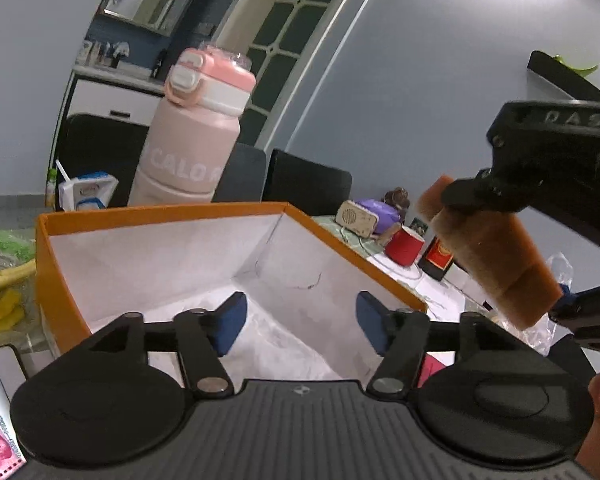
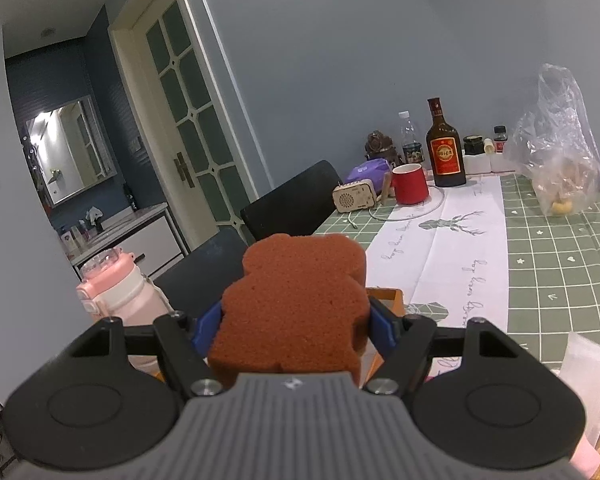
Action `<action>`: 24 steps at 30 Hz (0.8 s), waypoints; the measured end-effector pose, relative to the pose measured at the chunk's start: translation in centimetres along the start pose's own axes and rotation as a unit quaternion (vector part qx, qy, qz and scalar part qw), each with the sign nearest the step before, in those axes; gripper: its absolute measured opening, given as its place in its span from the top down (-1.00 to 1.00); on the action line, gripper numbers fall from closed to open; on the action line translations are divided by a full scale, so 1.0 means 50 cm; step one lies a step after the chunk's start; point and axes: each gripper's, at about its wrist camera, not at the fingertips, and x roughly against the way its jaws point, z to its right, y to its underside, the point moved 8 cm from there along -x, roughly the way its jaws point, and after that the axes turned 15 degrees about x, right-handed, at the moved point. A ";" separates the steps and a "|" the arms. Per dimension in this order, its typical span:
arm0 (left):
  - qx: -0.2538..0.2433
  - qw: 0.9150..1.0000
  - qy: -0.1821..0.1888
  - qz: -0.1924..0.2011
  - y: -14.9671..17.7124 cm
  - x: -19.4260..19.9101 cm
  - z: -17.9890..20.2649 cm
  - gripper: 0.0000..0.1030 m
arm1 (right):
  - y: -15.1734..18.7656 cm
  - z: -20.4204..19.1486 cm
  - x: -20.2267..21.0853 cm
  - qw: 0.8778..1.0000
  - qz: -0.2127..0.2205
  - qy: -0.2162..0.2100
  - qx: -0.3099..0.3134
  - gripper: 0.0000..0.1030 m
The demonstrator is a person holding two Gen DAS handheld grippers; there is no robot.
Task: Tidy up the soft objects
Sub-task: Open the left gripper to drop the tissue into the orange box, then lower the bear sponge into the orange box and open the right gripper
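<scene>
Two blue pads of the right claw point(image 2: 296, 326) press the sides of a brown sponge point(image 2: 296, 300), which fills the gap between them and sticks out forward, held beside and above the orange box point(image 1: 160, 216). Over that box's white inside, the left claw point(image 1: 300, 326) stands wide with nothing between its pads.

The orange box point(image 1: 160, 216) stands open at the top, its white-lined interior unobstructed beneath the left gripper point(image 1: 300, 326), whose jaws stand apart with nothing between them. At the box's far left corner a tall pink bottle point(image 1: 192, 132) blocks that side. To the right, the right gripper point(image 1: 540, 216), clamped on a brown sponge point(image 1: 496, 256), occupies the air just beside the box's right wall. Further right, a red mug point(image 2: 410, 184), brown bottle point(image 2: 444, 148) and plastic bag point(image 2: 556, 152) crowd the table's point(image 2: 560, 260) far end; its near green surface lies open.
</scene>
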 end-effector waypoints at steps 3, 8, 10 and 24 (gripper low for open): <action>-0.007 1.000 0.001 0.012 0.000 0.007 0.005 -0.67 | 0.004 0.007 -0.007 1.000 -0.008 -0.005 -0.006 -0.40; 0.000 0.999 -0.001 0.038 -0.006 0.017 0.002 -0.67 | 0.017 0.003 -0.026 0.999 -0.029 -0.022 -0.002 -0.40; 0.014 0.998 -0.018 0.058 -0.014 0.025 -0.008 -0.98 | 0.021 -0.001 -0.032 0.999 -0.037 -0.019 0.003 -0.40; 0.002 0.995 -0.009 0.095 -0.025 0.042 -0.005 -1.00 | 0.047 -0.008 -0.065 0.997 -0.074 -0.032 0.007 -0.43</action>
